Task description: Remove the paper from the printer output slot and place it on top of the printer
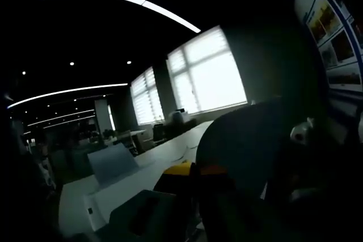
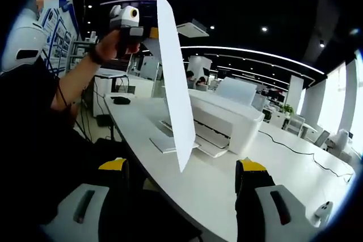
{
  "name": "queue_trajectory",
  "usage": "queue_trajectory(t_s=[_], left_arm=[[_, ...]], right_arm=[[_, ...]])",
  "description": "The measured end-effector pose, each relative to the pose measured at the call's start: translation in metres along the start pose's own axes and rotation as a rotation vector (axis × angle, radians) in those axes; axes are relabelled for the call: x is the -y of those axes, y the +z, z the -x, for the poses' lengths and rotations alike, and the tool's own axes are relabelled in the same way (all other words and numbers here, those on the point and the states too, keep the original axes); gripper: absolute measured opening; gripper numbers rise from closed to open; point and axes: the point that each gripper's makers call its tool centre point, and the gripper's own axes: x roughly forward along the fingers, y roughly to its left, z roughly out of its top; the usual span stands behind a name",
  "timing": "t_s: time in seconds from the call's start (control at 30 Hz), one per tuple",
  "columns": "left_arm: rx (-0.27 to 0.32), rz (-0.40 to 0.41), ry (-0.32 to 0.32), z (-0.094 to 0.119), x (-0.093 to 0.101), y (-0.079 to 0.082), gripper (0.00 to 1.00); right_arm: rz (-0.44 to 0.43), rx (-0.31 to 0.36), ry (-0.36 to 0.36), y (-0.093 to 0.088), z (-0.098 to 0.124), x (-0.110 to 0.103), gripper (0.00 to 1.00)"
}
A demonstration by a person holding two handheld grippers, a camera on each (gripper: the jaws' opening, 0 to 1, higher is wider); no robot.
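Observation:
A white sheet of paper (image 2: 173,83) hangs in the air above the table, seen nearly edge-on and tilted. Its top edge is pinched by my left gripper (image 2: 151,31), which a raised hand holds up at the left. In the left gripper view the left gripper (image 1: 197,169) has its yellow and orange tips close together; the sheet itself is too dark and thin to make out there. The white printer (image 2: 227,118) stands on the table beyond the sheet, and the printer (image 1: 122,188) lies low at the left. My right gripper (image 2: 182,167) is open, jaws wide apart, below the sheet's lower corner.
The long white table (image 2: 295,168) carries a black cable (image 2: 295,147), a small white device (image 2: 323,211) at the right edge and a dark item (image 2: 120,100) at the far left. The person's dark sleeve (image 2: 34,140) fills the left. Bright windows (image 1: 210,75) lie ahead.

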Motion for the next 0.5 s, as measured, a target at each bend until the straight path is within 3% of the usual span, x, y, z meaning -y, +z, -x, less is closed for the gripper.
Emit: queue_trajectory(t_s=[0.5], left_arm=[[-0.014,-0.019,0.010,-0.0067,-0.0020,0.0003,0.05]], right_arm=[[0.001,0.000,-0.003,0.0007,0.0014,0.0025,0.72]])
